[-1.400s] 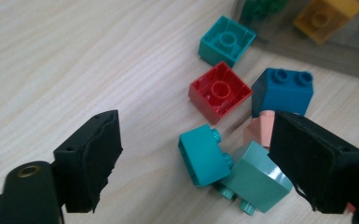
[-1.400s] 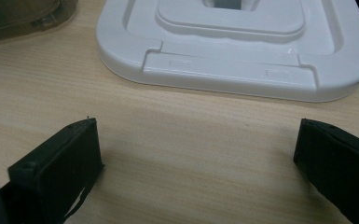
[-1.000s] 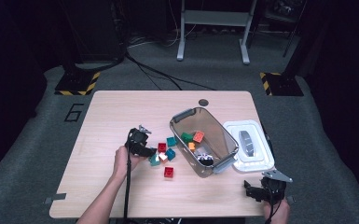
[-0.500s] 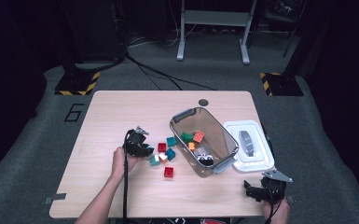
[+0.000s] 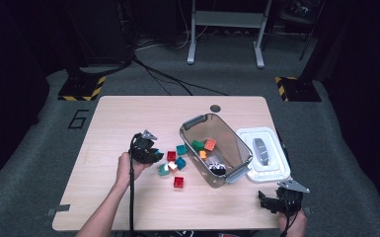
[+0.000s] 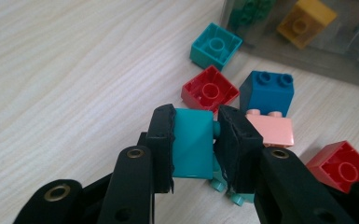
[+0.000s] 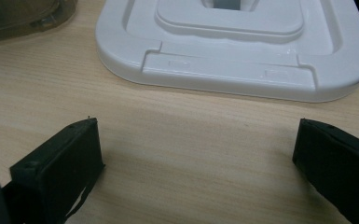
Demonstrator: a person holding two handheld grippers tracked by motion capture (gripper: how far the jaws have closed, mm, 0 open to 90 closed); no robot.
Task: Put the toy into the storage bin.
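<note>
My left gripper point(image 6: 196, 122) is shut on a teal brick point(image 6: 193, 144) and holds it just above the wooden table point(image 6: 65, 70). In the high view the left gripper point(image 5: 153, 155) sits left of the loose bricks. Beyond the jaws lie a red brick point(image 6: 210, 91), a teal brick point(image 6: 215, 45), a blue brick point(image 6: 266, 93), a pink brick point(image 6: 270, 130) and another red brick point(image 6: 342, 165). My right gripper point(image 7: 196, 140) stands open over bare table, near the table's front right corner in the high view point(image 5: 268, 202).
A clear bin point(image 5: 193, 121) right of the bricks holds several bricks, among them a green one point(image 5: 198, 145) and an orange one point(image 5: 209, 144). Its white lid point(image 5: 271, 170) lies beside it; the lid point(image 7: 233, 74) is just ahead of the right gripper.
The left gripper has risen slightly beside the loose bricks. The right gripper has stayed where it was.
</note>
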